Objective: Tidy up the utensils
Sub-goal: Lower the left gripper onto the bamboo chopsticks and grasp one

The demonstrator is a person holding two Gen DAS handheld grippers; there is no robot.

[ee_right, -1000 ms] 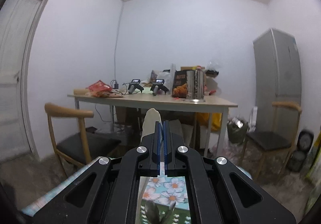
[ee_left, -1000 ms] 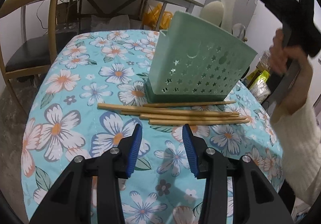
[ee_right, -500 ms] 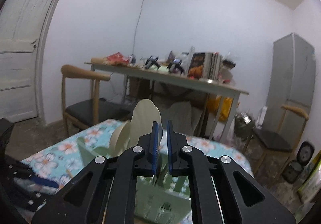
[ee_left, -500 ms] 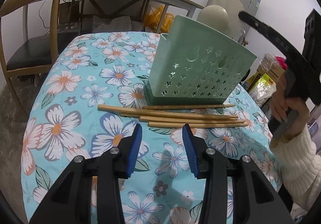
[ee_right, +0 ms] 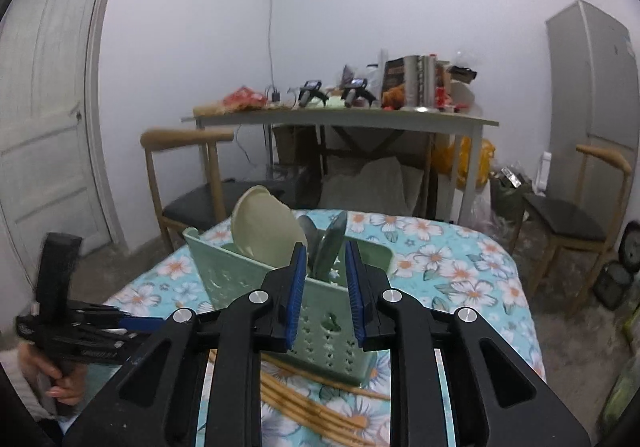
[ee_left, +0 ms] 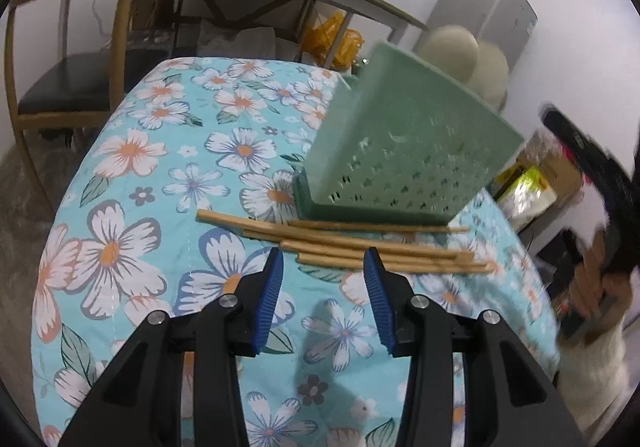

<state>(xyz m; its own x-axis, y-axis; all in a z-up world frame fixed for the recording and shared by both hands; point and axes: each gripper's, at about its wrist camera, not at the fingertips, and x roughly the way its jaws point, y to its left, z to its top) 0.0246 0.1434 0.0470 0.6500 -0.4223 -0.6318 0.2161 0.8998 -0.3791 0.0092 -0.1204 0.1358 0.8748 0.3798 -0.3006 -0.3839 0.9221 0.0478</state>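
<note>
A mint-green perforated utensil caddy (ee_left: 400, 151) (ee_right: 248, 275) stands on the floral tablecloth (ee_left: 160, 207). Cream spoon bowls (ee_left: 452, 51) (ee_right: 260, 223) and grey metal spoons (ee_right: 324, 243) stick up out of it. Several wooden chopsticks (ee_left: 360, 247) (ee_right: 304, 403) lie flat in front of the caddy. My left gripper (ee_left: 322, 263) (ee_right: 156, 321) hovers open just short of the chopsticks, holding nothing. My right gripper (ee_right: 326, 255) sits behind the caddy with its jaws opening. Nothing is pressed between its pads, and the metal spoons show beyond the gap. A hand holds its body (ee_left: 600, 175).
Wooden chairs (ee_left: 72, 47) (ee_right: 188, 175) (ee_right: 580, 215) stand around the table. A cluttered desk (ee_right: 340, 115) lies behind, a grey fridge (ee_right: 592, 87) at the right and a door (ee_right: 48, 107) at the left. Bags and boxes (ee_left: 532, 183) sit on the floor off the table's right edge.
My right gripper went from shut to parted and sank lower beside the table. The cream spoon at its tips now stands in the caddy. The left gripper only rolled slightly.
</note>
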